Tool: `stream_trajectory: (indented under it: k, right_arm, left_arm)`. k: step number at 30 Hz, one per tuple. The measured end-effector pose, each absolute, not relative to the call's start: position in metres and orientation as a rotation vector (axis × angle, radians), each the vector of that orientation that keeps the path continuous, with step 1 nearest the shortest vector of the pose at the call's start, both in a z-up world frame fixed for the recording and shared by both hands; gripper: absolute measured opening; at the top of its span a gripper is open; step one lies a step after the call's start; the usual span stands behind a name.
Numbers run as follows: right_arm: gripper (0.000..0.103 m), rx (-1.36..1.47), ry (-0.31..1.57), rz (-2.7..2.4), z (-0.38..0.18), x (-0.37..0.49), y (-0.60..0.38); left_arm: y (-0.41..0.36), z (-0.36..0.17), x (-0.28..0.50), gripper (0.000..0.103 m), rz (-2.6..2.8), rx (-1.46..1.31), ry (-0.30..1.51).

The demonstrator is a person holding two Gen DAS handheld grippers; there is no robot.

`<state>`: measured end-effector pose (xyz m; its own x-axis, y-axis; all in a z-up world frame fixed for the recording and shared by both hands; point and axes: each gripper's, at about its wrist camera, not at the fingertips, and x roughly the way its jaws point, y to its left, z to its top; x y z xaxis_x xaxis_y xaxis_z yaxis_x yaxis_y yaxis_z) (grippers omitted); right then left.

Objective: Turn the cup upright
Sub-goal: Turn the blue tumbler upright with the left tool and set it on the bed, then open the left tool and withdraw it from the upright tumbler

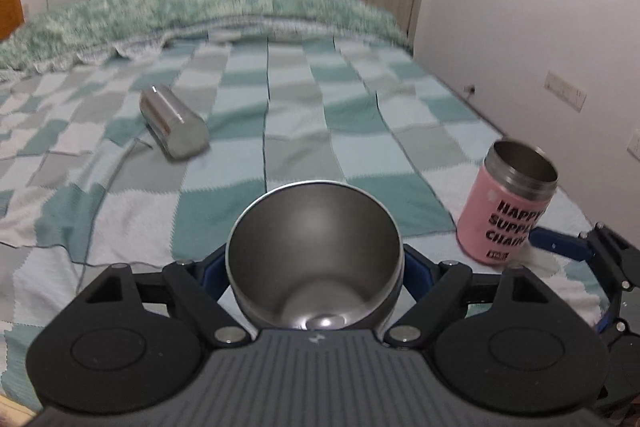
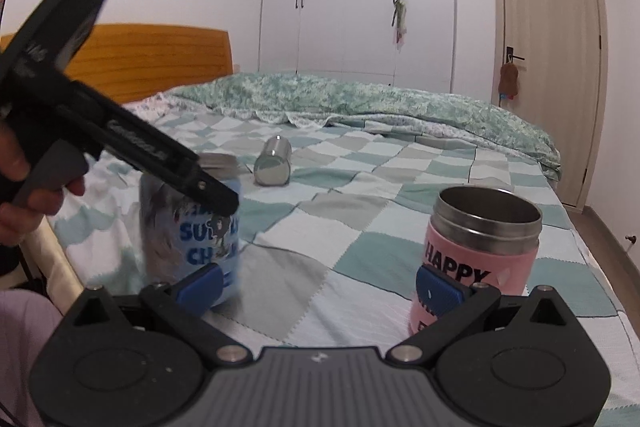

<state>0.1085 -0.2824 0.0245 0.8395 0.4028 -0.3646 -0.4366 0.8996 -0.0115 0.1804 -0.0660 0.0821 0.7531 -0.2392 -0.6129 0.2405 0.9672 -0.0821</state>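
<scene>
My left gripper (image 1: 314, 267) is shut on a blue-sleeved steel cup (image 1: 314, 259), its open mouth facing the camera in the left wrist view. In the right wrist view that blue cup (image 2: 190, 227) stands upright on the bed with the left gripper (image 2: 208, 193) clamped on its upper part. A pink-sleeved steel cup (image 2: 480, 247) stands upright, mouth up; it also shows in the left wrist view (image 1: 508, 203). My right gripper (image 2: 320, 287) is open and empty, its right finger (image 2: 440, 293) just in front of the pink cup. A bare steel cup (image 1: 174, 123) lies on its side farther back (image 2: 274, 165).
A checkered teal and white blanket (image 2: 360, 211) covers the bed. A rumpled green quilt (image 2: 360, 99) lies at the far end. A wooden headboard (image 2: 160, 59) is at left, a wall (image 1: 540, 27) runs along the bed's right side, with wardrobe and door (image 2: 548, 67) behind.
</scene>
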Motion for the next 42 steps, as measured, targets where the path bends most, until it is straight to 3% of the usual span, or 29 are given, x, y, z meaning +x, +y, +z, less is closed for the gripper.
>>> stream_trajectory:
  k: [5, 14, 22, 29, 30, 32, 42]
  right_arm:
    - [0.103, -0.064, 0.321, 0.425, 0.023, 0.102, -0.277]
    - [0.103, -0.074, 0.267, 0.358, 0.020, 0.103, -0.271]
    - [0.103, -0.101, 0.258, 0.310, 0.015, 0.105, -0.268]
    - [0.103, -0.116, 0.265, 0.296, 0.010, 0.109, -0.265]
    - [0.103, -0.115, 0.265, 0.296, 0.010, 0.110, -0.265]
    - [0.103, -0.112, 0.263, 0.297, 0.010, 0.109, -0.264]
    - [0.103, -0.099, 0.219, 0.285, 0.020, 0.084, -0.264]
  left_arm:
    - [-0.066, 0.096, 0.170, 0.085, -0.272, 0.037, 0.518]
    - [-0.088, 0.084, 0.193, 0.085, -0.279, 0.085, 0.415]
    - [-0.101, 0.043, 0.233, 0.085, -0.291, 0.112, 0.519]
    - [-0.104, 0.040, 0.225, 0.086, -0.309, 0.156, 0.470]
    - [-0.104, 0.041, 0.224, 0.088, -0.311, 0.162, 0.465]
    - [-0.103, 0.044, 0.220, 0.103, -0.307, 0.160, 0.445]
    - [-0.074, 0.083, 0.166, 0.103, -0.282, 0.123, 0.306]
